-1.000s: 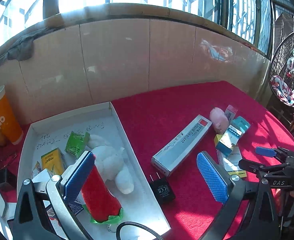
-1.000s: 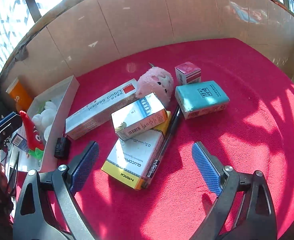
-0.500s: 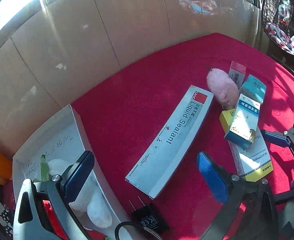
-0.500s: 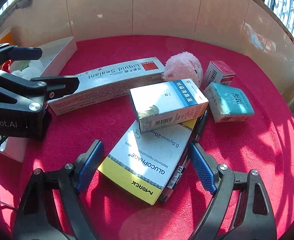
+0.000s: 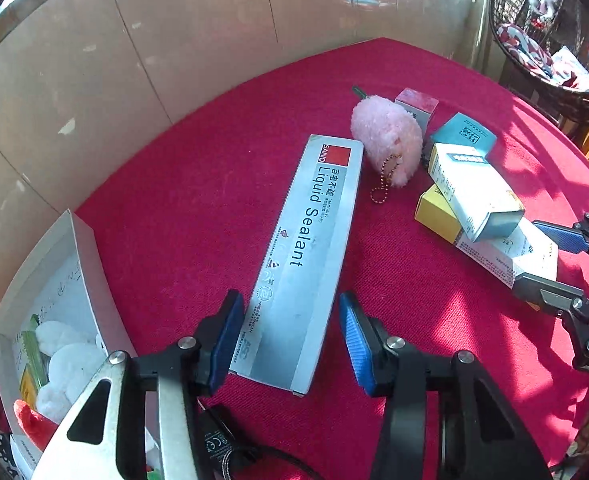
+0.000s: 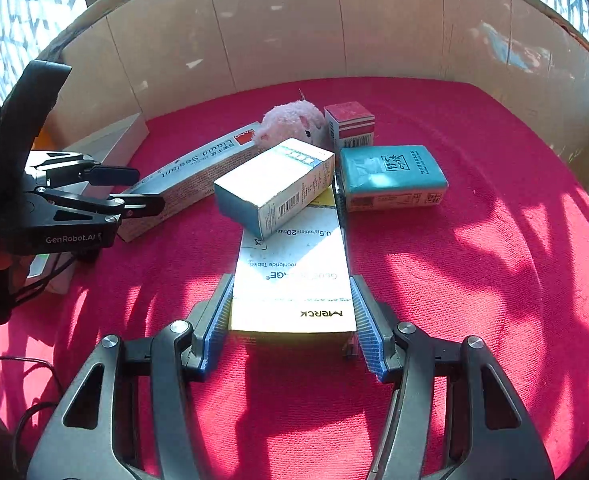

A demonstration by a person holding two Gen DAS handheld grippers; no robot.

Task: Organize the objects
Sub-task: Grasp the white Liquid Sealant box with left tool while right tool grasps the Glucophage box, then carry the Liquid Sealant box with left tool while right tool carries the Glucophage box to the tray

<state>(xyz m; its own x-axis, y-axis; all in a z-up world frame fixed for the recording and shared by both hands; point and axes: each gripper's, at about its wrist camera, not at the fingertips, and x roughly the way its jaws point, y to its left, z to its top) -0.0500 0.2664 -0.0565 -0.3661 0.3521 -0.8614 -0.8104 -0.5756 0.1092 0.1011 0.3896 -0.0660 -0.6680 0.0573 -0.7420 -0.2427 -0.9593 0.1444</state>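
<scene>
Both grippers have dropped closer to the red cloth [image 6: 474, 128] since a second ago, and their jaws have just been closing. Before, the left gripper [image 5: 290, 336] hung over the white tray [image 5: 90, 264] with the red toy under it. Now it straddles the near end of the sealant box [image 5: 308, 256]. Its left blue pad seems to touch the box edge, but a thin gap shows by the right pad, so it is not squeezing yet.

Before, the right gripper [image 6: 292, 314] was spread wide in front of the pile. Now its ribbed blue pads press both long sides of the Merck box [image 6: 294, 280], pinching it. That box is flat, white with a yellow end, made of card.

A smaller white and blue box [image 6: 278, 184] lies tilted on top of the Merck box at its far end. A dark pen [image 6: 340, 208] lies along the right side of it. Just beside sits a teal pack [image 6: 390, 176], smooth and a bit puffy. Behind it stands a small pink-topped box [image 6: 350, 124].

The pink fluffy toy [image 5: 388, 138] is round and furry, with a little bead chain [image 5: 384, 184] lying on the cloth. It touches the far end of the long, grey, shiny sealant box.

Inside the tray are a white fluffy toy [image 5: 70, 356] and a red toy [image 5: 30, 420]. A black plug [image 5: 214, 440] lies under the left gripper. The cloth is fuzzy and has sun patches on it.
</scene>
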